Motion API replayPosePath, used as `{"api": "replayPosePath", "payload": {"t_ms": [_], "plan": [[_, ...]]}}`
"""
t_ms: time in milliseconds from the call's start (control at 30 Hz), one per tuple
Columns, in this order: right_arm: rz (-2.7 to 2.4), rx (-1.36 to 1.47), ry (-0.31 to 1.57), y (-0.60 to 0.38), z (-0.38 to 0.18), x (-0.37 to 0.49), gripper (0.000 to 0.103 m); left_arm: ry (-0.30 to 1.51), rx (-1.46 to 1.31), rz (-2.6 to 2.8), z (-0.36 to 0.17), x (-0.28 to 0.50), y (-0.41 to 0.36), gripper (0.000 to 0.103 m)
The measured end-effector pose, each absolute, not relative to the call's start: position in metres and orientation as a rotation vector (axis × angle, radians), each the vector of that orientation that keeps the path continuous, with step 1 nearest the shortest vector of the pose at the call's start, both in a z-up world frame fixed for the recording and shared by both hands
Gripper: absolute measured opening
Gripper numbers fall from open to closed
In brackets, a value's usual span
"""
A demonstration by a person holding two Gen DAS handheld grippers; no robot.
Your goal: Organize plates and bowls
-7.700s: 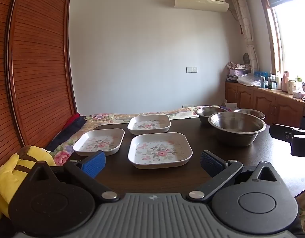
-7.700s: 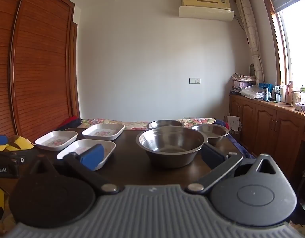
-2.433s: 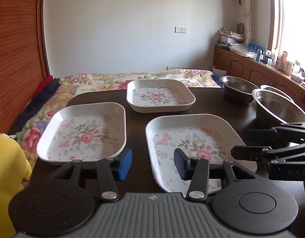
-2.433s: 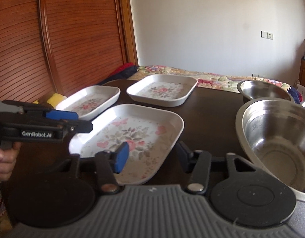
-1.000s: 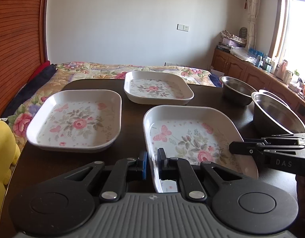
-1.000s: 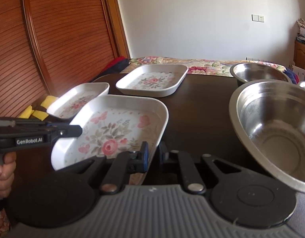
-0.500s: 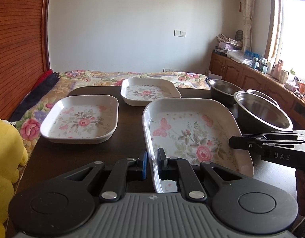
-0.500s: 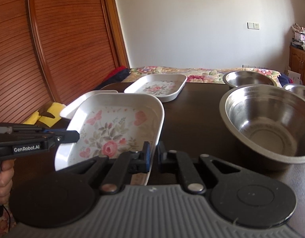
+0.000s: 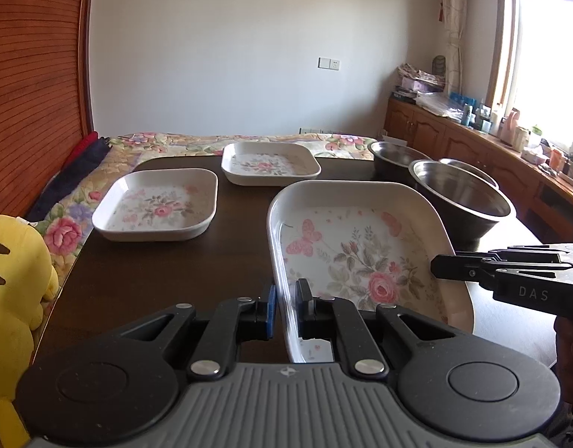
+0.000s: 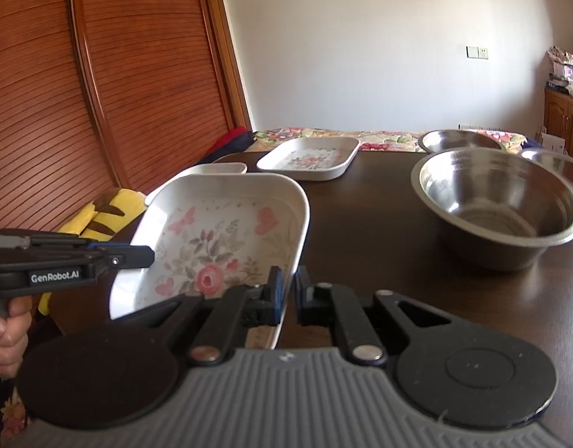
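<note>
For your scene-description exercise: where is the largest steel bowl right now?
In the right wrist view the largest steel bowl stands on the dark table, right of the floral plate both grippers hold, with two smaller steel bowls just behind it.

Three white floral square plates (image 9: 365, 257) (image 9: 157, 203) (image 9: 269, 162), three stainless steel bowls (image 9: 460, 196) (image 9: 393, 153) (image 9: 473, 170), one dark wooden table (image 9: 167, 272), two handheld grippers (image 9: 285, 311) (image 10: 288, 298), one yellow plush toy (image 9: 10, 295).

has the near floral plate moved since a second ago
Yes. The near floral plate, clamped by both hand-held grippers, has lifted off the table; its far rim now overlaps the steel bowl.
</note>
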State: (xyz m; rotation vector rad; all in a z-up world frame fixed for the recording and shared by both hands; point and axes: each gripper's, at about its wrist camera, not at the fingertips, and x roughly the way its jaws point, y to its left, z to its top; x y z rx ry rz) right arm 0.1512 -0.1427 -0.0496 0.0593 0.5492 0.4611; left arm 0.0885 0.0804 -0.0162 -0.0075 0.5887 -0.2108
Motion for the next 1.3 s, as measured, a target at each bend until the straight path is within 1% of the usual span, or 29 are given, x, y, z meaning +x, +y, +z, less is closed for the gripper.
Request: {"api": "replayPosePath", "payload": {"t_ms": [333, 967, 1300], "plan": [[0.471, 0.032, 0.569, -0.143, -0.056, 0.137, 0.009, 0.625, 0.0, -0.211, -0.029, 0.082, 0.079, 0.011], [0.471, 0.065, 0.635, -0.145, -0.076, 0.143, 0.015, 0.677, 0.0, -0.196, -0.048, 0.097, 0.075, 0.011], [0.47, 0.071, 0.634, -0.145, -0.077, 0.145, 0.017, 0.677, -0.013, -0.192, -0.049, 0.101, 0.076, 0.012]]}}
